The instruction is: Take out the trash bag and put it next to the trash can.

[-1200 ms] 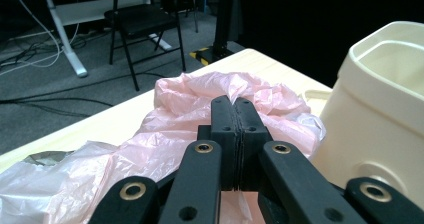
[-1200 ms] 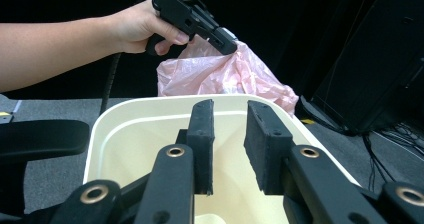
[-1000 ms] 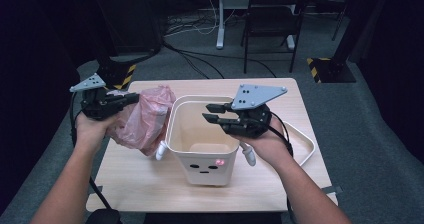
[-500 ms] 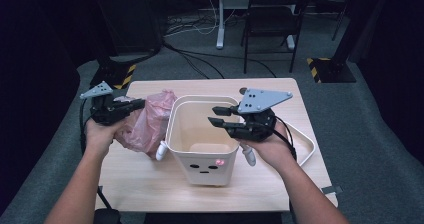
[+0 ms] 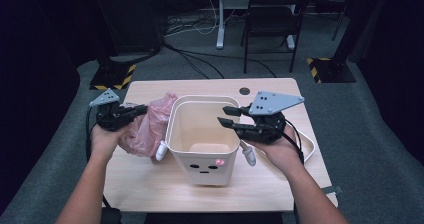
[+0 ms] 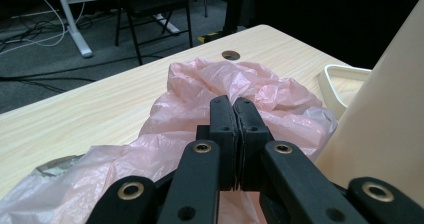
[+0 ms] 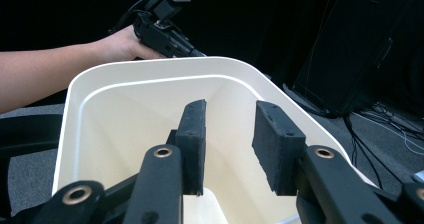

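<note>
Bin bears a printed face; left claw beside it stays clenched above pink bag, right claw, jaws just opening, empty over its rim.

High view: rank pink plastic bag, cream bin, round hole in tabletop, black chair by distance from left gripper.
1. Pink plastic bag: at the shut left gripper tips.
2. Cream plastic bin with a face: just right of the bag.
3. Round hole in the tabletop: far edge.
4. Black chair: floor beyond the table.
</note>
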The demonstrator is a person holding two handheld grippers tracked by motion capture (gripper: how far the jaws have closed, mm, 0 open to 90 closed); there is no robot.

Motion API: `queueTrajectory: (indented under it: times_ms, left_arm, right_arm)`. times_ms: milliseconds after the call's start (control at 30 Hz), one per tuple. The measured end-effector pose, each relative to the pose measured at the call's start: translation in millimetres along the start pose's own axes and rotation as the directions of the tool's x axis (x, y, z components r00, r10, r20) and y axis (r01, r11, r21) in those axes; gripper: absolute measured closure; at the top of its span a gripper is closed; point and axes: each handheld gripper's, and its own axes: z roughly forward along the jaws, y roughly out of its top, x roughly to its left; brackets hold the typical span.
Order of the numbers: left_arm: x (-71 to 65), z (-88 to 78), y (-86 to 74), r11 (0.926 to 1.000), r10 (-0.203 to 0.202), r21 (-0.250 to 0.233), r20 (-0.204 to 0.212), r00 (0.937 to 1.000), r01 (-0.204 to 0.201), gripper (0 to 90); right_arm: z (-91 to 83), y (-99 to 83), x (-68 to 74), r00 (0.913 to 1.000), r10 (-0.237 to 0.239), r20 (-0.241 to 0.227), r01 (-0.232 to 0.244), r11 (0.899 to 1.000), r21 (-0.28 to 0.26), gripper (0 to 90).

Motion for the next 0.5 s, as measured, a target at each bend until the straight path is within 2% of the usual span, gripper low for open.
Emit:
queueTrajectory:
  times_ms: [200, 433, 500]
  left_arm:
    - [3.3, 4.2, -11.3, 0.9992, -0.041, -0.002, 0.018, 0.9990, 0.041, 85.7]
    - [3.1, 2.2, -15.0, 0.9996, -0.029, -0.005, 0.012, 0.9995, 0.029, 77.9]
    - [3.5, 0.4, -15.1, 0.9987, -0.047, -0.016, 0.043, 0.9980, 0.048, 74.5]
  right_arm:
    - [-4.1, -5.1, 0.4, 0.9999, 0.010, 0.007, -0.010, 1.000, 0.002, 64.2]
    - [-6.3, -9.3, -1.8, 0.9996, 0.027, 0.007, -0.027, 1.000, 0.002, 64.3]
    - [-6.9, -11.1, -2.0, 0.9993, 0.034, 0.013, -0.034, 0.999, -0.002, 64.5]
